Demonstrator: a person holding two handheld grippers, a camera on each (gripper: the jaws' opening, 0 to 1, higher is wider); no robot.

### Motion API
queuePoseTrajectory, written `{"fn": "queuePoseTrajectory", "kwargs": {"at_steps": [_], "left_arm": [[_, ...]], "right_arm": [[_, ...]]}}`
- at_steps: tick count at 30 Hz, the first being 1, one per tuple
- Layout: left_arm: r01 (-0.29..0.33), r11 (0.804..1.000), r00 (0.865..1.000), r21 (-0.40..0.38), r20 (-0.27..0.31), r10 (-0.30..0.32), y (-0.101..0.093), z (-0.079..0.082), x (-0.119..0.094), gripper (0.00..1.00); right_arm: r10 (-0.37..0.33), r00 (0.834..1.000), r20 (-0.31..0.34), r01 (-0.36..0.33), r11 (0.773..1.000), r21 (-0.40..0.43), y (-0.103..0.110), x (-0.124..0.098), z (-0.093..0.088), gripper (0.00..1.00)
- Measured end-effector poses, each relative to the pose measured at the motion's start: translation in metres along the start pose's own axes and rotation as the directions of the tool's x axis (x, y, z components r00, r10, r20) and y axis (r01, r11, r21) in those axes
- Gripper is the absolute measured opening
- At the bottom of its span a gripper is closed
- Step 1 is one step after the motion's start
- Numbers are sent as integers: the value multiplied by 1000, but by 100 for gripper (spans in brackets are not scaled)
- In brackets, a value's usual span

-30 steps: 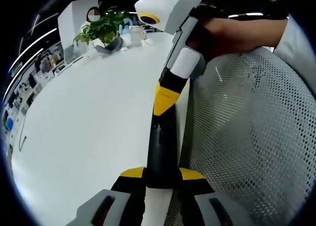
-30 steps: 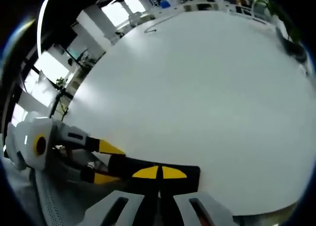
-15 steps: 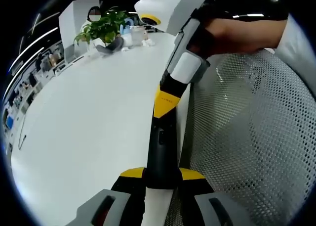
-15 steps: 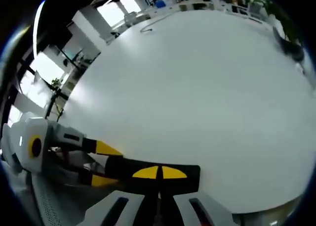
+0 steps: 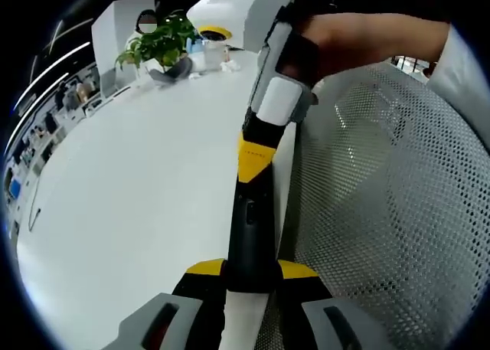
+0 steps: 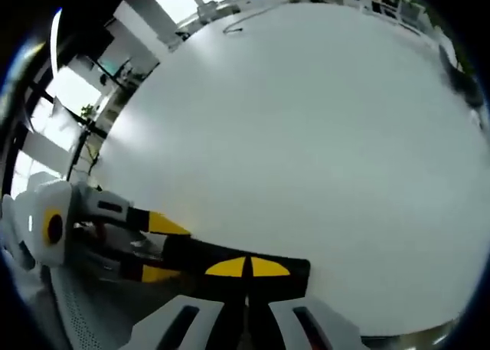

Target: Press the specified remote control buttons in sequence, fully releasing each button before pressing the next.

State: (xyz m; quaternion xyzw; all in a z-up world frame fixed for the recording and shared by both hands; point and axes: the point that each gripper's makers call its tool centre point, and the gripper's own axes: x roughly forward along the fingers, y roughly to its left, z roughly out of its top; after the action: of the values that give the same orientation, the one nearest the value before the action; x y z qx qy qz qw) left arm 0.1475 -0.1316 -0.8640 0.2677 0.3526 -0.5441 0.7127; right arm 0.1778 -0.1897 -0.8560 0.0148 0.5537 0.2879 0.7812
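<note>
Where the smooth white table meets a chair's perforated white mesh, the long, slim black remote lies along the table's edge. The left claw, its yellow-tipped jaws drawn in, grips the remote's near end from both sides. The right claw comes from the far end with jaws closed together, their yellow tips resting on the remote's top face. In the right gripper view the right claw presses on the dark remote, with the left claw clamping it from the left. A leafy plant stands far off.
</note>
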Motion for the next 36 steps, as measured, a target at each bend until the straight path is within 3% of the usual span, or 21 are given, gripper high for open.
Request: {"fn": "queuePoseTrajectory", "kwargs": {"at_steps": [3,8,11,12,13,16,19,27,30,36], "left_arm": [[1,1000,1000,-1,1,-1,0,0,0,24],[2,1000,1000,-1,1,-2,0,0,-1,24],[3,1000,1000,-1,2,-3,0,0,0,24],[3,1000,1000,-1,2,-3,0,0,0,24],[3,1000,1000,-1,2,-3,0,0,0,24],[3,1000,1000,-1,2,-3,0,0,0,24],[3,1000,1000,-1,3,-3,0,0,0,24],[4,1000,1000,-3,4,-4,0,1,0,24],[3,1000,1000,-3,4,-3,0,1,0,24],[5,1000,1000,-7,5,-5,0,0,0,24]], "right_arm": [[22,999,49,-30,985,171,-1,-2,0,0],[60,996,68,-75,967,242,-3,-4,-1,0],[59,989,135,-99,943,318,-1,-5,-3,0],[64,992,105,-96,936,338,0,-8,-5,0],[73,994,76,-94,938,333,0,-10,-5,0],[76,990,116,-110,940,324,1,-13,0,0],[126,987,103,-155,921,357,8,-12,-2,0],[130,990,63,-143,928,343,12,-6,-8,0],[106,993,48,-116,941,319,10,-4,-9,0],[104,993,50,-115,940,322,9,-4,-11,0]]}}
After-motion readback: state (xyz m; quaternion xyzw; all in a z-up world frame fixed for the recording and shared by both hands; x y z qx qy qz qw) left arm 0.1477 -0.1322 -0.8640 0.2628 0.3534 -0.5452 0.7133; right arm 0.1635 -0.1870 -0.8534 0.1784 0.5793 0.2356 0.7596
